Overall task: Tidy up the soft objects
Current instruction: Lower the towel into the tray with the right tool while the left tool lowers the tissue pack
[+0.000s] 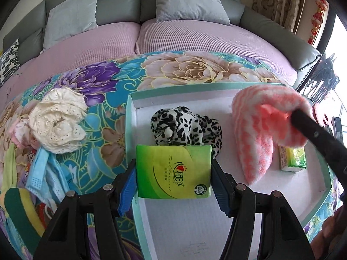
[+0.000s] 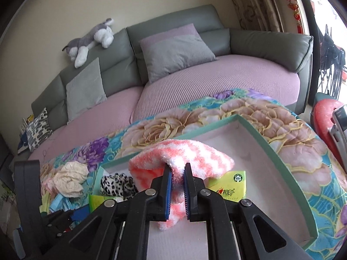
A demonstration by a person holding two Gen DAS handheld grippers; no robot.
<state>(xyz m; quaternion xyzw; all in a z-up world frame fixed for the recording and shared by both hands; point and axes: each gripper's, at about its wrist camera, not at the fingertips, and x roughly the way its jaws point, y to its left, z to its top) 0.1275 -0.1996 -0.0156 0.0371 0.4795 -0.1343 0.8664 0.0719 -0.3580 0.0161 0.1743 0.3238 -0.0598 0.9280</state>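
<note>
My left tongs [image 1: 173, 186] hide the near edge of the tissue pack [image 1: 174, 171] they pinch, and that pack covers the near part of the leopard cloth [image 1: 184, 125] at 12 o'clock from it. My right tongs [image 2: 177, 186] are pressed together on the pink sock [image 2: 182, 153], whose lower end dangles between the blue pads; in the left view only one black finger of them shows, cut off at 3 o'clock. The sock screens most of a second pack [image 2: 229, 186].

The box [image 1: 130, 117], mint-edged with a white floor, sits on the floral worktop [image 1: 104, 108]. In it lie the leopard cloth and the second pack; the held pack and the sock hang over it. At 9 o'clock of the box, out on the worktop, are a cream cloth [image 1: 58, 121], blue masks [image 1: 45, 173] and a sponge [image 1: 19, 208], partly cut off by the edge.

Both tongs tilt downward toward the box.
</note>
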